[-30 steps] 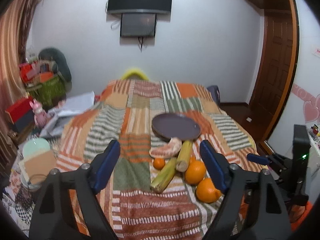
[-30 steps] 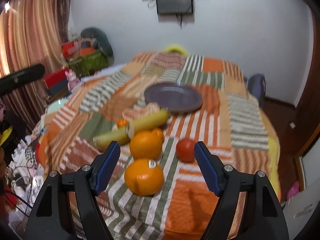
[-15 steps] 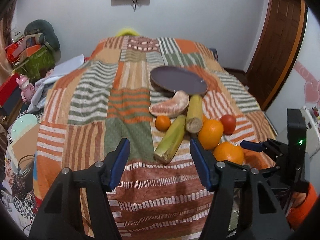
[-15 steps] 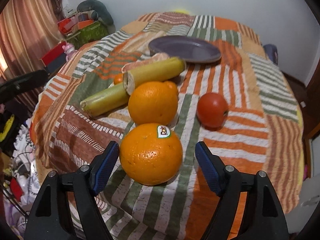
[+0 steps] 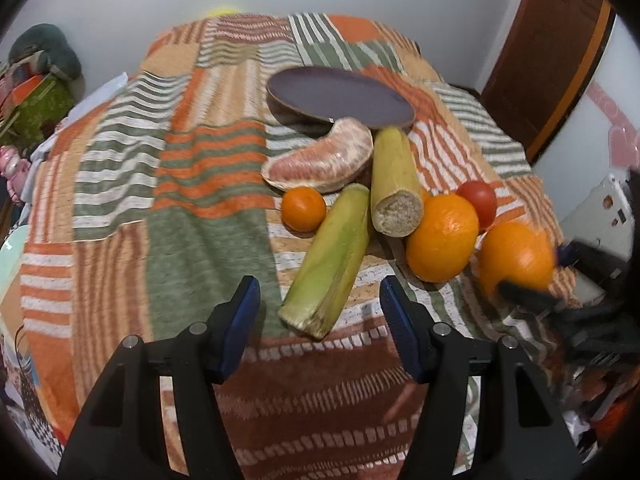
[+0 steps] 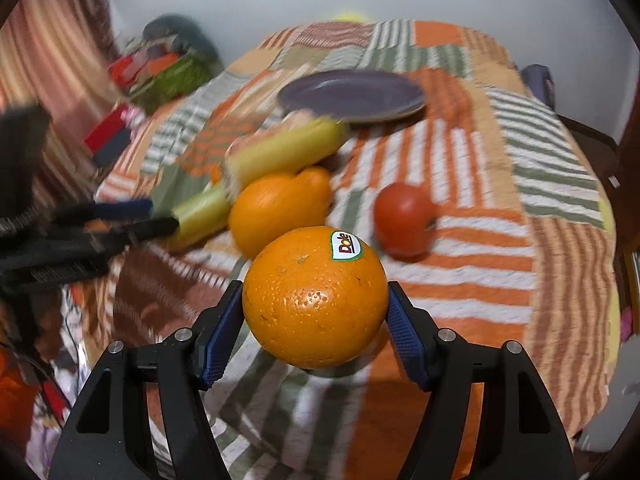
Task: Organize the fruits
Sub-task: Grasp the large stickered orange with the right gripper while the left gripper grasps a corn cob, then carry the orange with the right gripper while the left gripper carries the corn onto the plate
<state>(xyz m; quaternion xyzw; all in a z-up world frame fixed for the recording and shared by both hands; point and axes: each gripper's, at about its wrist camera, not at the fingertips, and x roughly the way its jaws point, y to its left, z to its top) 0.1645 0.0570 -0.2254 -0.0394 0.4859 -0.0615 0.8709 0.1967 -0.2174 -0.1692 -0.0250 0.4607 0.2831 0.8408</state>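
fruit on the patchwork bedspread: two grippers, two targets

item, left: left gripper [image 5: 320,304], jaws apart and holding nothing. just ahead of its tips lies the green stalk [image 5: 332,256], cut end nearest the gripper, long axis running away and a little rightward toward the purple plate [image 5: 340,98]. the jaws straddle that axis roughly crosswise, so a short push forward should bring the stalk end between them. this hand is the nearer one for the stalk.

item, middle: pomelo segment [image 5: 320,162], small mandarin [image 5: 303,209], yellow stalk [image 5: 394,180], a second orange [image 5: 442,238], tomato [image 5: 478,199], all loose on the bedspread [image 5: 192,184], short of the plate.

item, right: right gripper [image 6: 315,312], jaws closing, the stickered orange [image 6: 316,296] squarely between them, both pads at its sides and seemingly touching. the plate lies straight beyond, well apart.
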